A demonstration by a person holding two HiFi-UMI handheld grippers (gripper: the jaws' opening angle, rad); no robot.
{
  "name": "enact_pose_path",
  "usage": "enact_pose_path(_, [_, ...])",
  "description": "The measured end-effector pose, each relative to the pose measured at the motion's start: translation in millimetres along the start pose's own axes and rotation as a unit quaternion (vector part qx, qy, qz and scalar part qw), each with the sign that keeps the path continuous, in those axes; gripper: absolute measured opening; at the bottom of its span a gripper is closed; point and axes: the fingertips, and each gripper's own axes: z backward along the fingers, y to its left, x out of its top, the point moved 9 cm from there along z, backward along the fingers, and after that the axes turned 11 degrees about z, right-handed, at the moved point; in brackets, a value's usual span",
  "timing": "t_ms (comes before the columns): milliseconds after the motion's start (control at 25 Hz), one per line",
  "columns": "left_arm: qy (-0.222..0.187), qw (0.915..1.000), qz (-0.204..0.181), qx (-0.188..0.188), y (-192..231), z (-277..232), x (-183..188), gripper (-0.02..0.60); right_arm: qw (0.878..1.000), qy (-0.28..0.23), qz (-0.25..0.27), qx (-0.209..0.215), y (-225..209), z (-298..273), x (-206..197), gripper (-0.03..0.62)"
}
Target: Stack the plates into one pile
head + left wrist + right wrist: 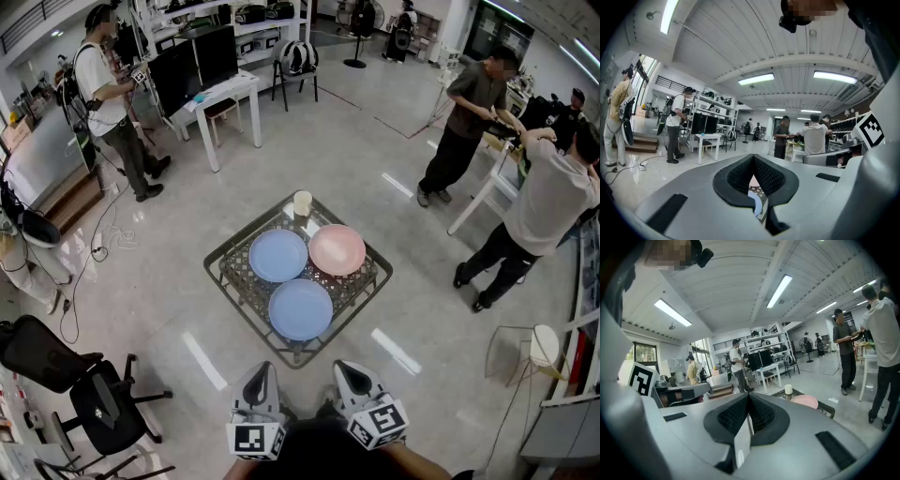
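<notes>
- Left gripper (262,370) and right gripper (343,368): jaws closed, holding nothing.
- Table (228,281): near blue plate (301,309) at the near corner; far blue plate (278,255) and pink plate (337,249) side by side.
- Pale cup (302,202), perhaps, at the far corner.

Ahead of my left gripper (262,375) and right gripper (349,373) stands the surface (220,272), carrying the near plate (300,309), behind it the left plate (277,255) beside the right plate (337,249), and farthest off the cup (302,203).
</notes>
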Motion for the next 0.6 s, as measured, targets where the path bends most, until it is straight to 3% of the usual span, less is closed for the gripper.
enact_pose_path(600, [-0.001, 0.9999, 0.009, -0.01, 16.0, 3.3, 1.8, 0.006, 1.0, -0.008, -0.009, -0.013, 14.0, -8.7, 2.7, 0.0])
